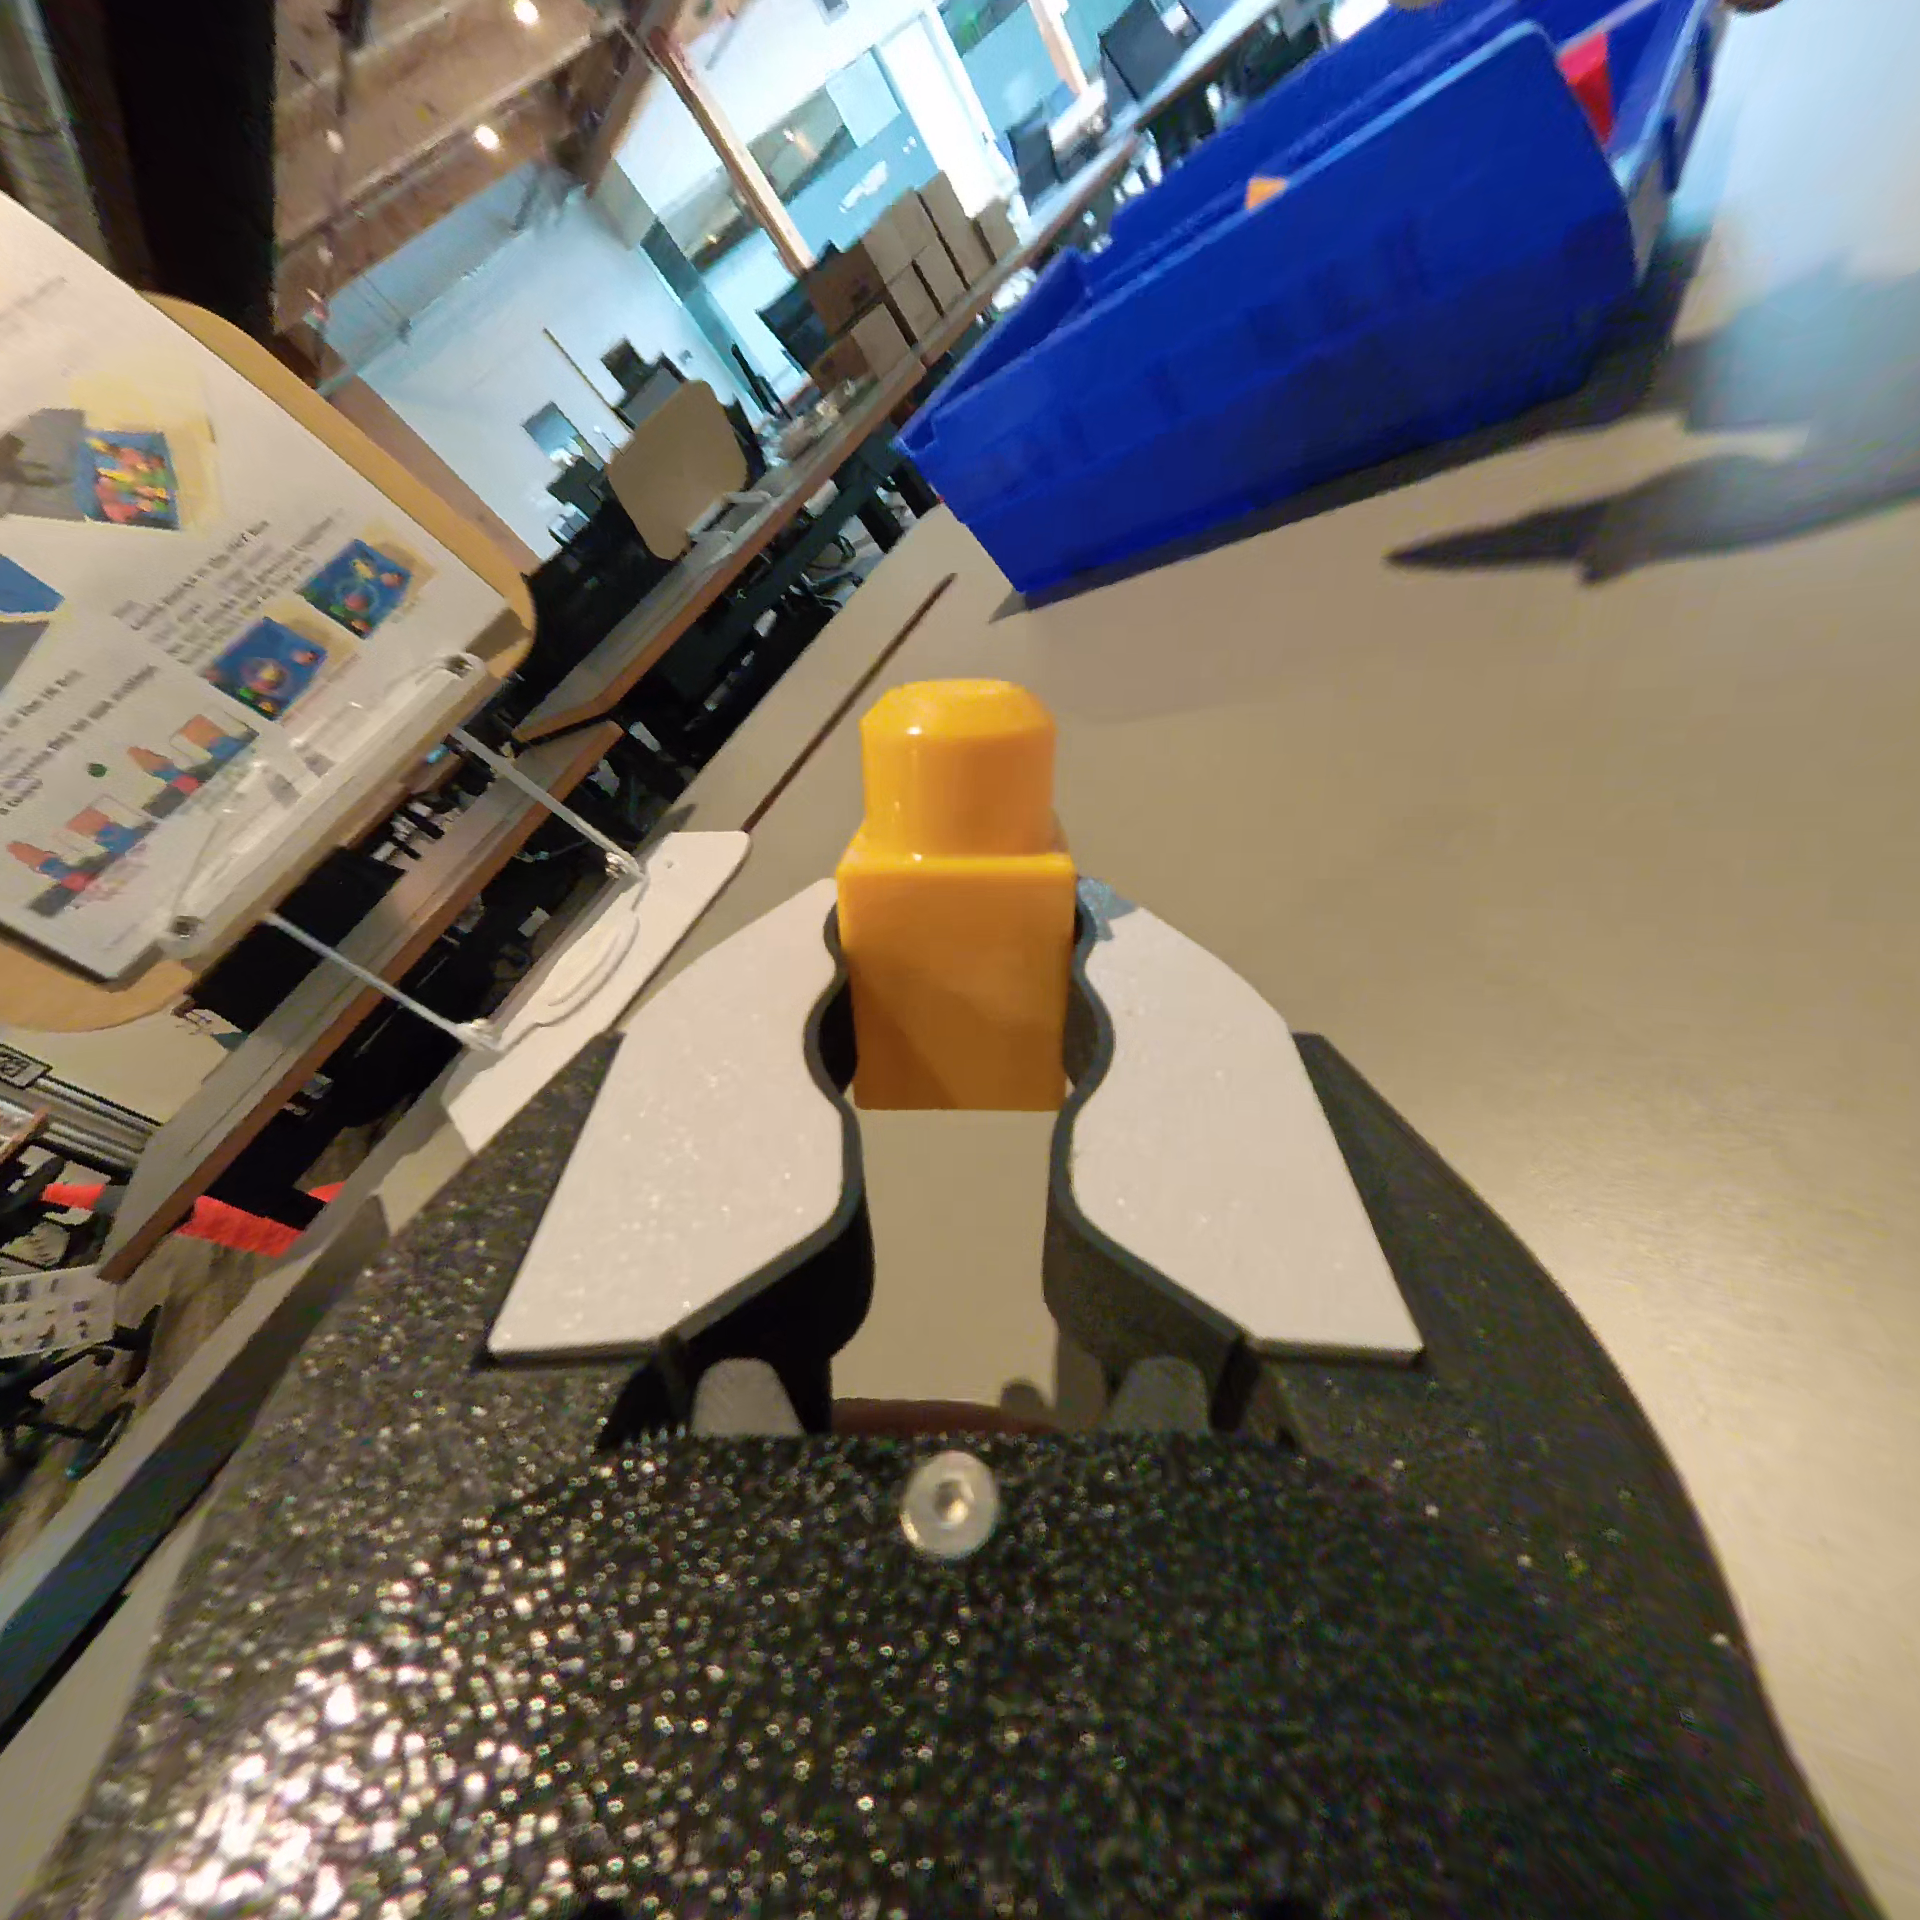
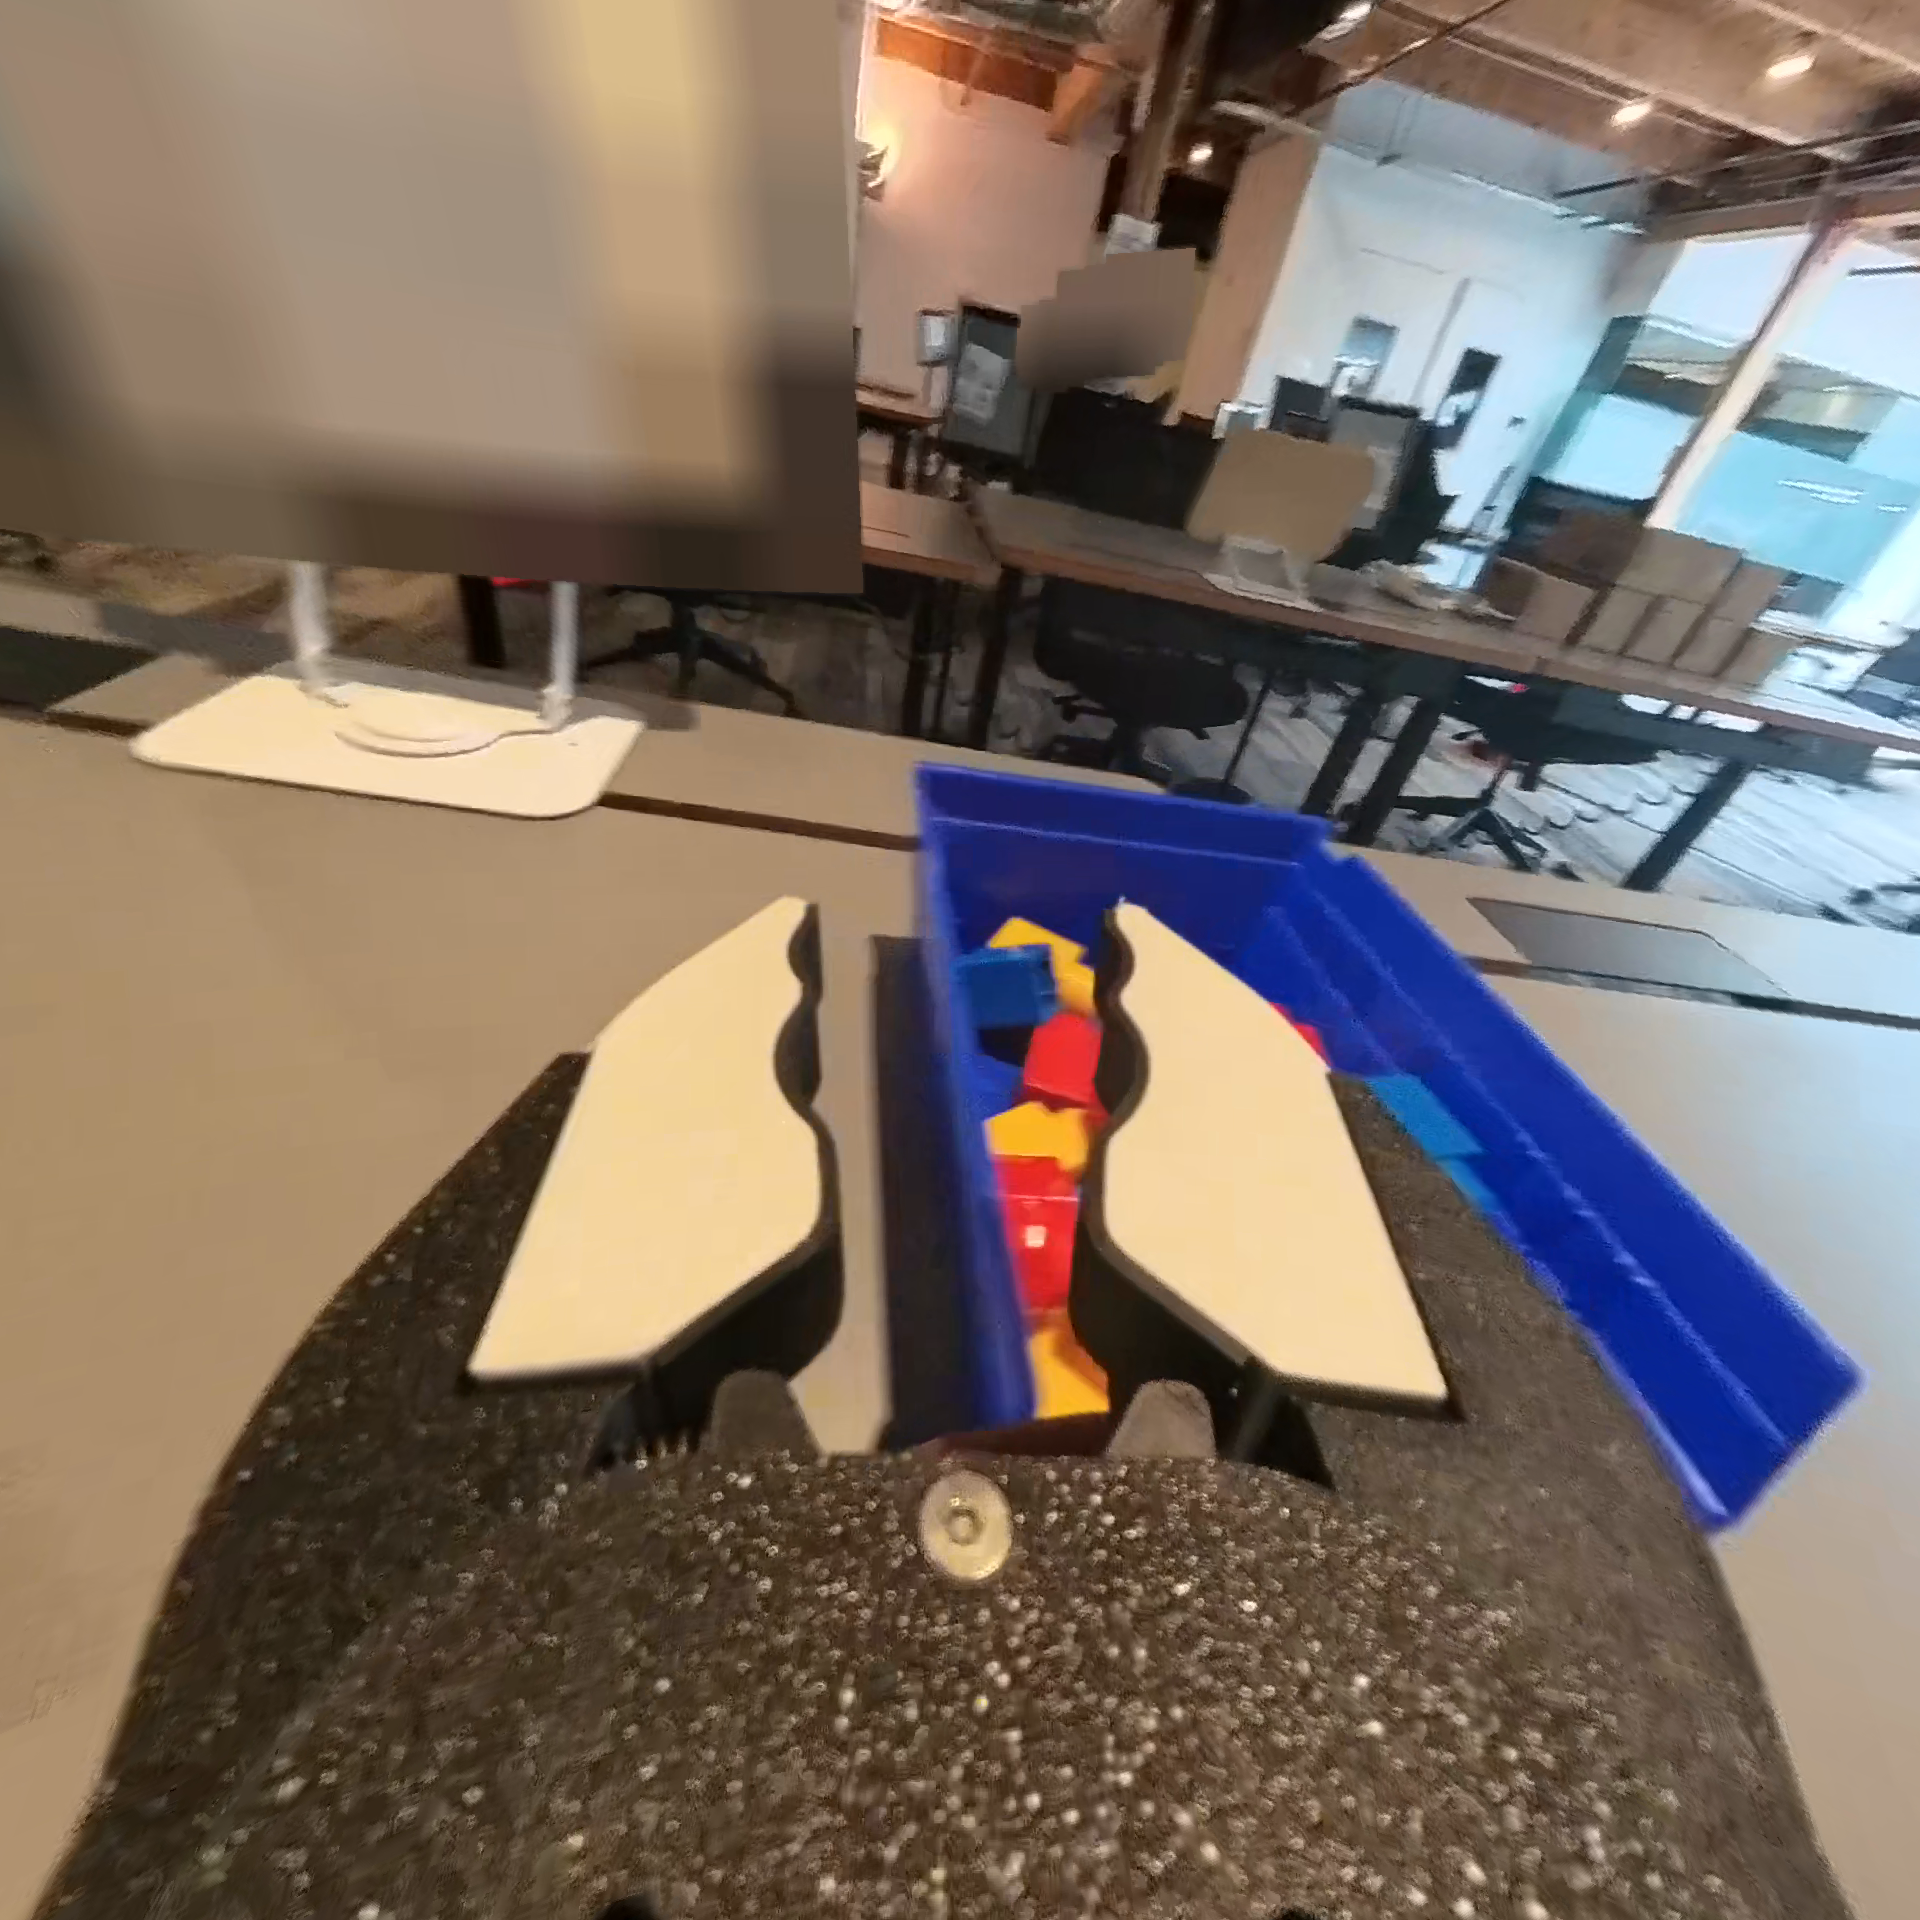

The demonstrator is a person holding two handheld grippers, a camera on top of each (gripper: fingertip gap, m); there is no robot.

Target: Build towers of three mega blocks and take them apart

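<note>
In the left wrist view my left gripper (image 1: 954,925) is shut on a single orange mega block (image 1: 954,966), held upright with its stud up, above the grey table (image 1: 1455,935). In the right wrist view my right gripper (image 2: 961,925) is open and empty, hovering over the near end of a blue bin (image 2: 1558,1143). The bin holds several loose blocks, among them a blue block (image 2: 1003,987), a red block (image 2: 1060,1060) and a yellow block (image 2: 1039,1138). The same blue bin (image 1: 1299,332) shows at the upper right of the left wrist view, with a red block (image 1: 1584,73) in it.
A tilted instruction sheet on a clear stand (image 1: 208,644) with a white base (image 2: 395,743) stands at the table's left far side. A dark seam (image 1: 852,707) runs across the table. Desks, chairs and stacked cardboard boxes (image 1: 904,270) lie beyond the table edge. There is about 30 centimetres between the tips of the two grippers.
</note>
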